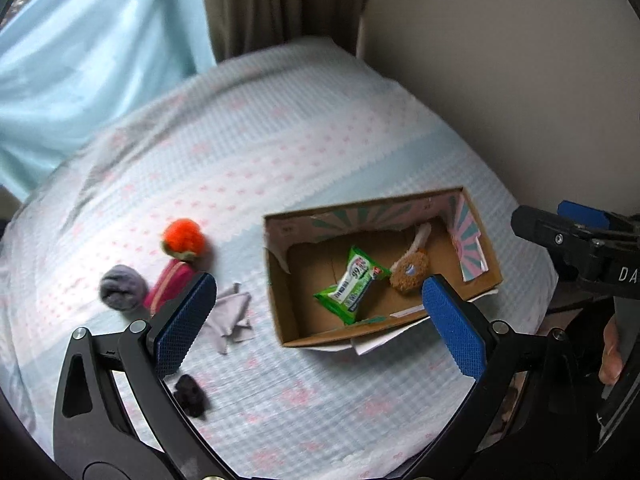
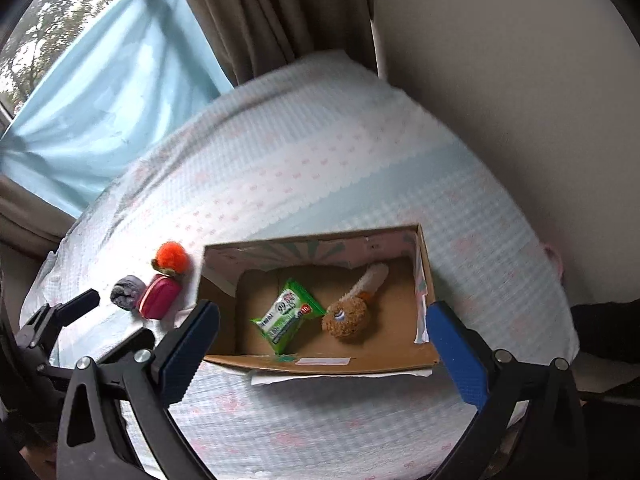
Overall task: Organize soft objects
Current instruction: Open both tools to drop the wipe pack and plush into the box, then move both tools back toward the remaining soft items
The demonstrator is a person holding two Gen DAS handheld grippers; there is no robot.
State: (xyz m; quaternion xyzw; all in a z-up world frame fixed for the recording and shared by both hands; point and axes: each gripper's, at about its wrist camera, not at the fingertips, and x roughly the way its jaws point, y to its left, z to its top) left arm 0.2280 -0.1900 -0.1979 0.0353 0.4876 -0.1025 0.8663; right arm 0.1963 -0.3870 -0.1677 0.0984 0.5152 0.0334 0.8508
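An open cardboard box lies on the bed. Inside it are a green wipes pack and a brown plush toy. Left of the box lie an orange pompom toy, a grey sock ball, a pink pouch, a grey cloth and a dark fuzzy item. My left gripper is open and empty above the bed. My right gripper is open and empty above the box's near edge.
The bed has a pale checked cover. A wall is on the right, curtains are behind. The right gripper's body shows at the left wrist view's right edge; the left gripper's body shows at the right wrist view's left.
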